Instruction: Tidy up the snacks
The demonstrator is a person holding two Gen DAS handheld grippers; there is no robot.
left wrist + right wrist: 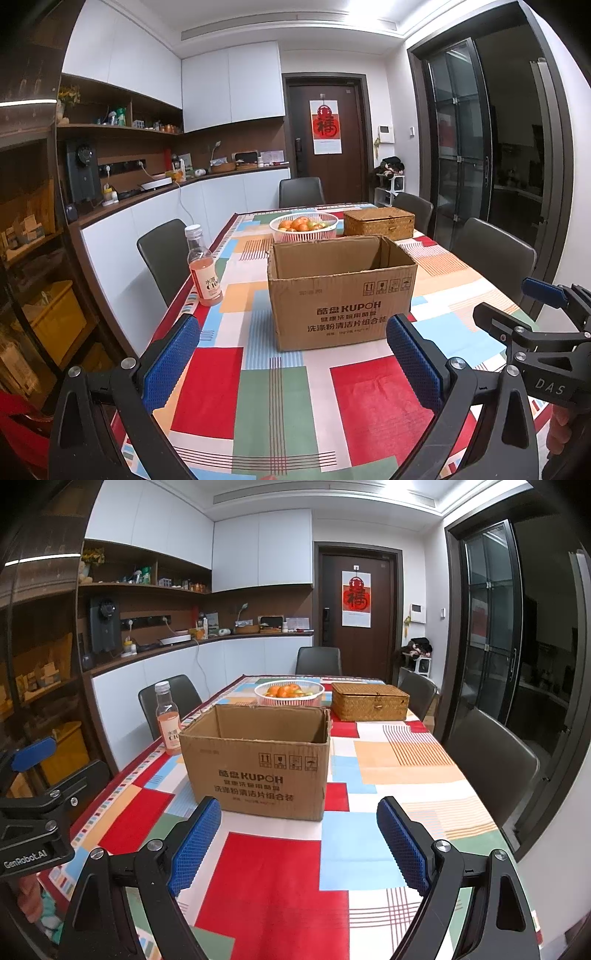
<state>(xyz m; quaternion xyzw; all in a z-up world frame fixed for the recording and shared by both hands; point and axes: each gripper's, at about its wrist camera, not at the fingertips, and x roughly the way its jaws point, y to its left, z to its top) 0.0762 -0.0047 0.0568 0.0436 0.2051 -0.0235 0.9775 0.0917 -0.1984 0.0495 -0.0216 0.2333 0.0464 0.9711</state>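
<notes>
An open brown cardboard box (341,291) (258,760) stands on the patchwork tablecloth; its inside is hidden from here. A bottle of pink drink (204,267) (168,720) with a white cap stands upright to the box's left, near the table edge. My left gripper (291,332) hovers open over the near table, short of the box, nothing between its blue pads. My right gripper (297,816) is also open and empty, a little before the box. Each gripper shows at the edge of the other's view.
Behind the box sit a white basket of oranges (303,225) (289,693) and a lidded woven box (378,221) (369,701). Dark chairs (491,757) ring the table (273,878). A counter with appliances (184,638) runs along the left wall.
</notes>
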